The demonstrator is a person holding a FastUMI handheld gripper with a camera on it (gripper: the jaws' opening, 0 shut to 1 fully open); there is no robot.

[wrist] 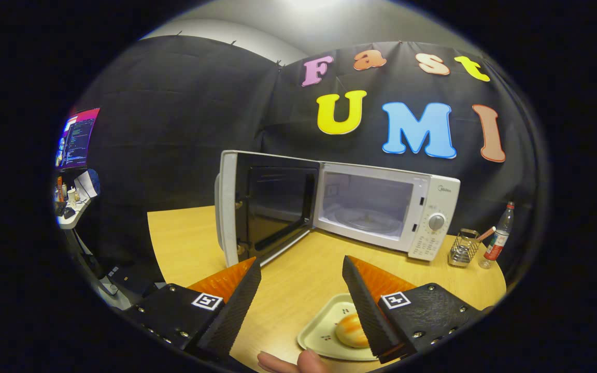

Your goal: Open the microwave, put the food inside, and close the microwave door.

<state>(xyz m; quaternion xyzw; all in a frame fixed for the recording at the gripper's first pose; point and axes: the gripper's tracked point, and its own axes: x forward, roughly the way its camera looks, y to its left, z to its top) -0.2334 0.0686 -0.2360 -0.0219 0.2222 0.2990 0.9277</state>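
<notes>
Wooden tabletop (298,280) inside a black-cloth booth, lit from above. Microwave (381,207) on the table beyond the fingers, door (267,207) swung fully open to its left side, cavity and turntable exposed and bare. Food: a rounded, bun-like piece (349,331) on a pale square tray (324,331), close in on the table, just beside and partly behind the right finger, well short of the cavity. Gripper (301,298) held above the table, fingers spread wide apart, nothing between them, touching neither tray nor food. Fingertips of a person's hand (290,362) at the near table edge, touching or nearly touching the tray rim; contact cannot be told. Beyond the microwave's control side: small wire basket (463,248) with a stick-like item in it, then a bottle (498,238) with a red label. Desk with a lit monitor (75,137) off past the booth's open side. Progress, judged: opening step done; food not yet picked up or loaded; door closing also left. Roughly one of three steps complete. Next likely needs fingers brought down around the tray or food.
</notes>
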